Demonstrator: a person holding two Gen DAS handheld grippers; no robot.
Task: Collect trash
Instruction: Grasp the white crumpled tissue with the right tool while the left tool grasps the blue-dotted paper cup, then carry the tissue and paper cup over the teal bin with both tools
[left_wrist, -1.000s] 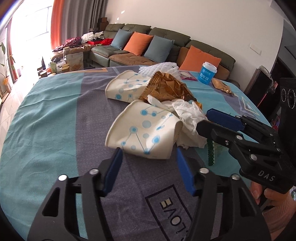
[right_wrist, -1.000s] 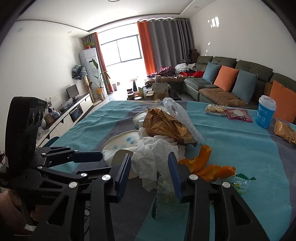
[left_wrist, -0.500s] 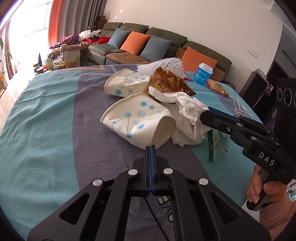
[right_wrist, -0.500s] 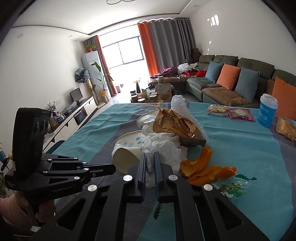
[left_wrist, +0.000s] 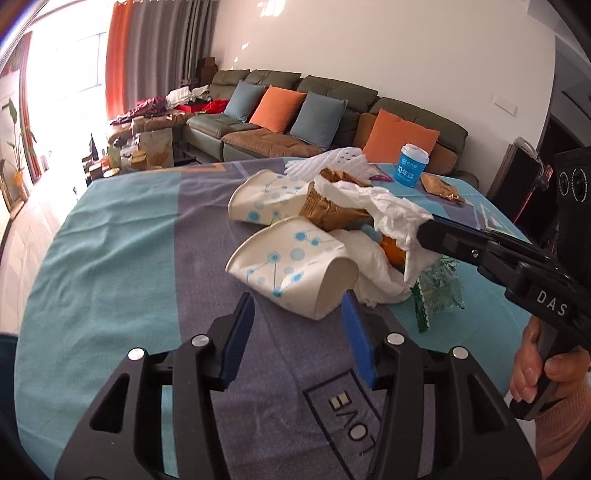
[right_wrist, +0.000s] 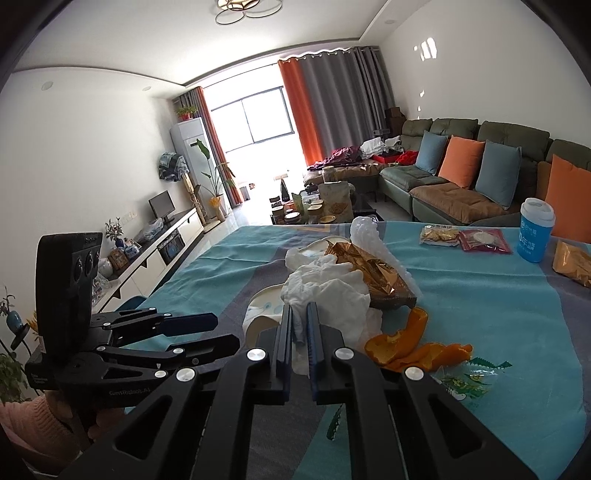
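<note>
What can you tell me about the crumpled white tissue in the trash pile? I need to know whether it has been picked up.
The crumpled white tissue looks like thin, soft paper, wrinkled into a loose wad. It sits in the trash pile on the tablecloth, against the gold snack wrapper and above the nearer paper cup. The right gripper is shut on a fold of it, and the left wrist view shows that fold lifted. Its lower part still seems to rest on the pile.

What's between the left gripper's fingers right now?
Left wrist view: the near crushed paper cup sits just beyond the opening left gripper; only tablecloth shows between the fingers.
</note>
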